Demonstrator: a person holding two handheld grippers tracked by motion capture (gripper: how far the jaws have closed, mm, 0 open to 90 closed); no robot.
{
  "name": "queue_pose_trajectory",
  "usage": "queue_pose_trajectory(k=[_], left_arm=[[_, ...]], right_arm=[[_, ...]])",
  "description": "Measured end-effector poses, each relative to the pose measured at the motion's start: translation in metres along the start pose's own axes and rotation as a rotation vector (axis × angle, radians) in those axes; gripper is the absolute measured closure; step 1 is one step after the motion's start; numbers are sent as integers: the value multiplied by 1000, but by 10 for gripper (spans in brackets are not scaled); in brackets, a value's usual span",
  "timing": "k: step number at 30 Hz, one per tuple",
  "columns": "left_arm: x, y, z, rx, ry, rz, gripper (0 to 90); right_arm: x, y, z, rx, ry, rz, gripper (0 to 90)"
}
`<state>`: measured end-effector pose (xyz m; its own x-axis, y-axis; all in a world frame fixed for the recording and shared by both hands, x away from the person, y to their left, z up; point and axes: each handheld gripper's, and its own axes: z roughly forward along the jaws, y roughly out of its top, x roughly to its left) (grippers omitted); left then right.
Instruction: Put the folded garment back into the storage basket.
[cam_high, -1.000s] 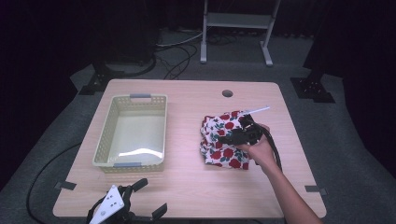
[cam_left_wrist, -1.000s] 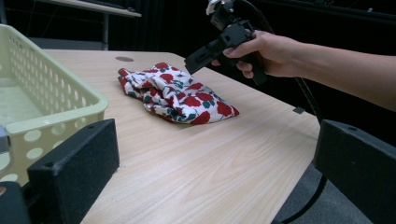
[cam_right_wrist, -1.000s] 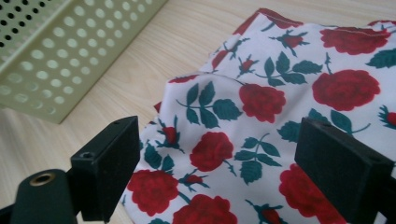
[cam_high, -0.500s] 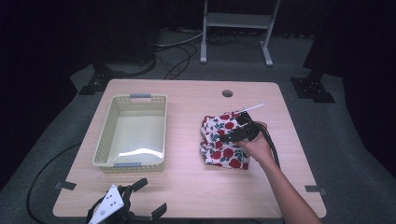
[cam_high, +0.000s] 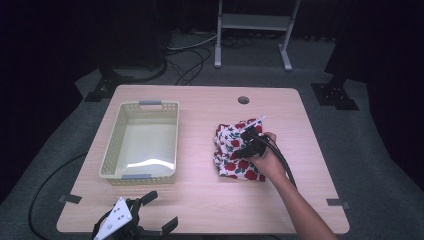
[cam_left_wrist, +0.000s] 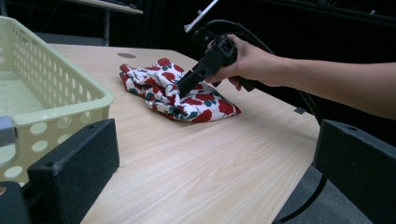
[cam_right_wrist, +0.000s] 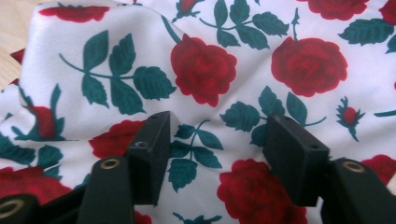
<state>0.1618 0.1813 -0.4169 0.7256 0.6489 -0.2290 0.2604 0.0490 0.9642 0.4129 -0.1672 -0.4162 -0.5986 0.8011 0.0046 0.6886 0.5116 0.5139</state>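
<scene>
On the right half of the table, my right gripper (cam_right_wrist: 217, 158), jaws half closed and closing, straddles a fold of soft, light, floppy cloth (cam_right_wrist: 205, 70), gripping nothing yet.

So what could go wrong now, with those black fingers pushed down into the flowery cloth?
The right gripper has just been closing its fingers on the cloth, with a fold between them that is not yet pinched. It may catch only the top layer, so the bundle could unfold and trail when lifted. The cloth could also drag along the table instead of rising. The basket sits apart to the left, so a loose hold might drop it on the way.
</scene>
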Motion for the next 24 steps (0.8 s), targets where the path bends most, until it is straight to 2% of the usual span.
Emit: queue_pose_trajectory(k=[3,11,18,24], left_arm=[[0,0,0,0,0,1,0],[1,-1,1,3,5,-3,0],[-1,-2,1,6,-2,-3,0],[0,-2,1,6,2,-4,0]], right_arm=[[-2,0,0,-1,14,-10,425],[-2,1,0,4,10,-8,457],[-3,1,-2,10,27,-6,650],[-10,0,-3,5,49,34,777]])
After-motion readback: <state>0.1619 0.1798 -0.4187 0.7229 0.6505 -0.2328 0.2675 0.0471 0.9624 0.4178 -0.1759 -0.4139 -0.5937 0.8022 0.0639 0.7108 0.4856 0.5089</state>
